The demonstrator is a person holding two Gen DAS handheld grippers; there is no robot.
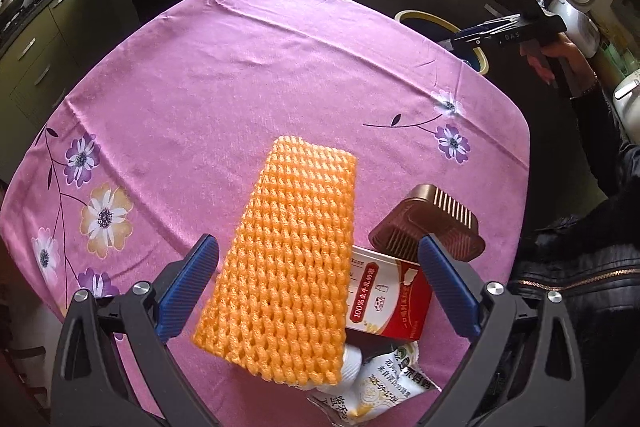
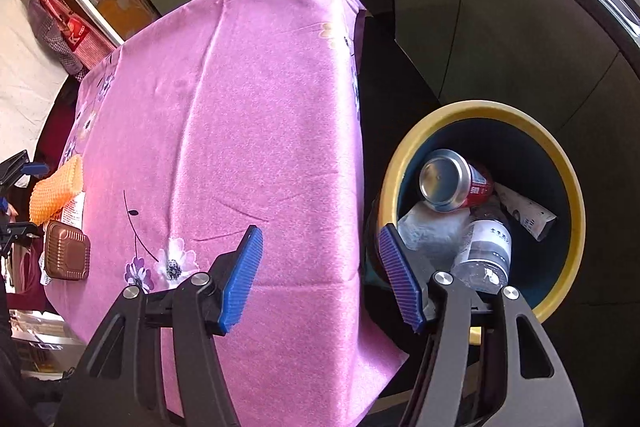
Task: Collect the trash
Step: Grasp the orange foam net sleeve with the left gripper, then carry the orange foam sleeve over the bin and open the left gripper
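Four pieces of trash lie bunched at one edge of the bench [image 1: 240, 75]: one orange foam fruit net [image 1: 286, 259], one red-and-white milk carton [image 1: 386, 301] partly under it, one brown ribbed plastic tray [image 1: 428, 223] turned bottom up just beside the carton, and one white printed snack bag [image 1: 380, 387] at the near edge, with a white ribbed cap [image 1: 352, 363] showing at the net's lower corner. The left tongs [image 1: 320, 287] hang over this pile with their blue pads spread wide on either side of the net and carton, pinching nothing. The right tongs [image 2: 320, 279] are likewise spread and empty, straddling the bench edge with one pad over the cloth and the other over the bin [image 2: 576, 211]. That bin, one only, dark inside with a yellow rim, stands on the floor just beside the bench and holds one red drink can [image 2: 454, 183], one clear bottle with a grey label [image 2: 490, 247], one crumpled white sheet [image 2: 428, 231] and one folded printed paper [image 2: 528, 215]. A pink flowered cloth [image 2: 240, 127] covers the bench; dark cabinets [image 2: 480, 7] with bar handles run round the kitchen
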